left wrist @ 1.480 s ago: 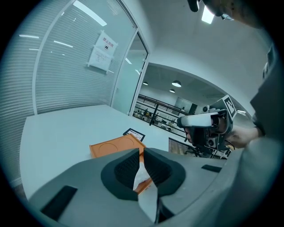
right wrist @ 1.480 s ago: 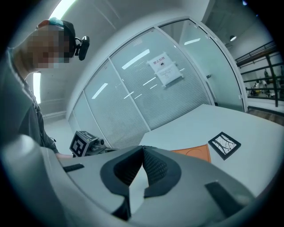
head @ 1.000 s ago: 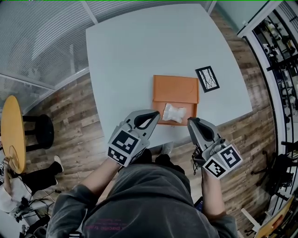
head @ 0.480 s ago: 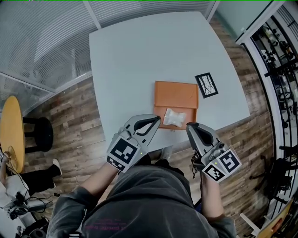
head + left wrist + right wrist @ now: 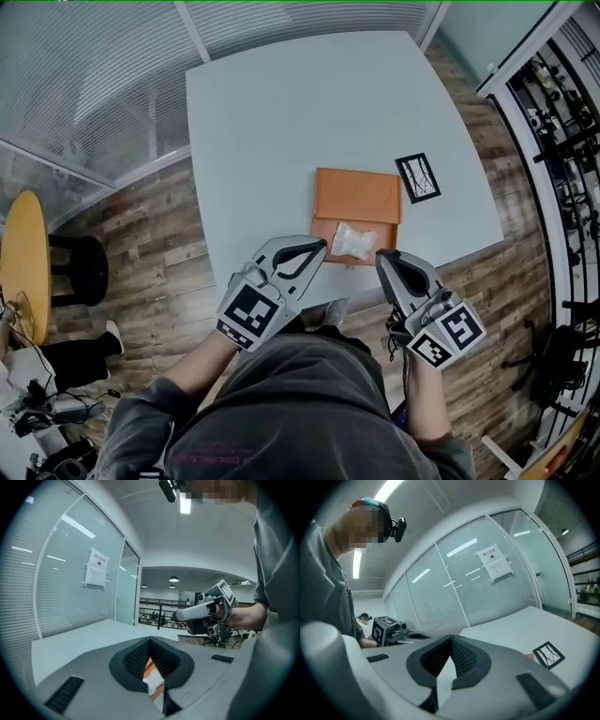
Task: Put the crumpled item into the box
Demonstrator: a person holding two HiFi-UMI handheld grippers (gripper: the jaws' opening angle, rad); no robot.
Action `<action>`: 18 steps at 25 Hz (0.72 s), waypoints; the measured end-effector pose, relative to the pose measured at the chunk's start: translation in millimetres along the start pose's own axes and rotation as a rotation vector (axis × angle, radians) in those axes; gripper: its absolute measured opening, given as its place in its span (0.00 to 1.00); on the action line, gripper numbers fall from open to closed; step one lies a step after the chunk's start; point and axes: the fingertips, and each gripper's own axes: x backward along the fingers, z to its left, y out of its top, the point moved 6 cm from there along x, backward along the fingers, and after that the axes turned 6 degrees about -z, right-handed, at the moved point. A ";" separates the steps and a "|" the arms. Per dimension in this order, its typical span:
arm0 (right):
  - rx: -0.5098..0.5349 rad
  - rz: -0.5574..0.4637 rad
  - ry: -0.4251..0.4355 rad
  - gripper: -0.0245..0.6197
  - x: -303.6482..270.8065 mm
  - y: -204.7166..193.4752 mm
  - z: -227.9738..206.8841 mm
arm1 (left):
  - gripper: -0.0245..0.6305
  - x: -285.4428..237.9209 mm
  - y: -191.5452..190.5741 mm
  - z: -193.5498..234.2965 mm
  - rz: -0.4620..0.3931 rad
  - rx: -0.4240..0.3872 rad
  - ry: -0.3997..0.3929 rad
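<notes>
A white crumpled item (image 5: 353,241) lies in the near part of a flat orange box (image 5: 357,194) on the pale grey table (image 5: 281,122). My left gripper (image 5: 321,246) hovers just left of the item at the table's near edge, jaws shut and empty. My right gripper (image 5: 382,255) is just right of the item, also shut with nothing in it. In the left gripper view, the item (image 5: 153,682) and a strip of the box show below the shut tips of the left gripper (image 5: 150,640), with the right gripper (image 5: 206,613) beyond. The right gripper view shows the right gripper (image 5: 451,637) over bare table.
A black-and-white marker card (image 5: 418,177) lies right of the box, also seen as the card (image 5: 549,654) in the right gripper view. A round yellow table (image 5: 23,267) and black stool (image 5: 80,267) stand at the left. Shelving (image 5: 562,122) lines the right side.
The head view has shifted slightly. Both grippers stay shut and hold nearly the same places beside the item in the box.
</notes>
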 end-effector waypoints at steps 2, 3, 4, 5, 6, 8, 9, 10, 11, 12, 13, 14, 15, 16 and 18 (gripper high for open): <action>0.003 0.005 -0.001 0.04 -1.7 -0.3 1.2 | 0.06 1.8 0.7 1.4 -0.008 0.000 0.003; 0.005 0.007 -0.002 0.04 -2.7 -0.3 1.5 | 0.06 2.0 1.1 2.2 -0.012 0.000 0.004; 0.008 0.008 -0.003 0.04 -3.3 -0.3 1.9 | 0.06 2.1 1.4 2.8 -0.015 -0.001 0.004; 0.010 0.009 -0.004 0.04 -3.3 0.0 2.5 | 0.06 2.1 1.7 2.9 -0.017 -0.002 0.004; 0.013 0.010 -0.005 0.04 -3.0 0.2 3.3 | 0.06 2.2 1.9 2.5 -0.017 -0.003 0.003; 0.018 0.011 -0.007 0.04 -2.1 0.8 4.7 | 0.06 2.9 2.2 1.6 -0.017 -0.004 0.002; 0.020 0.012 -0.009 0.04 -1.9 1.1 5.3 | 0.06 3.3 2.4 1.3 -0.018 -0.004 0.000; 0.021 0.013 -0.011 0.04 -1.7 1.3 5.7 | 0.06 3.5 2.6 1.1 -0.018 -0.004 -0.002; 0.022 0.014 -0.013 0.04 -1.6 1.2 6.0 | 0.06 3.8 2.7 0.9 -0.019 -0.003 -0.004; 0.022 0.015 -0.014 0.04 -1.3 0.9 6.3 | 0.06 4.0 2.6 0.5 -0.019 -0.003 -0.007; 0.022 0.016 -0.017 0.04 -0.8 0.4 6.6 | 0.06 4.4 2.4 0.0 -0.019 -0.003 -0.008; 0.020 0.015 -0.019 0.04 0.1 -0.1 6.9 | 0.06 4.9 1.9 -0.8 -0.018 -0.002 -0.009; 0.019 0.013 -0.022 0.04 1.1 -0.7 7.1 | 0.06 5.4 1.1 -1.7 -0.017 -0.002 -0.011; 0.018 0.011 -0.025 0.04 2.2 -1.3 7.1 | 0.06 5.8 0.3 -2.6 -0.016 -0.001 -0.013; 0.018 0.010 -0.028 0.04 3.8 -2.2 6.3 | 0.06 5.5 -1.3 -4.6 -0.012 -0.002 -0.017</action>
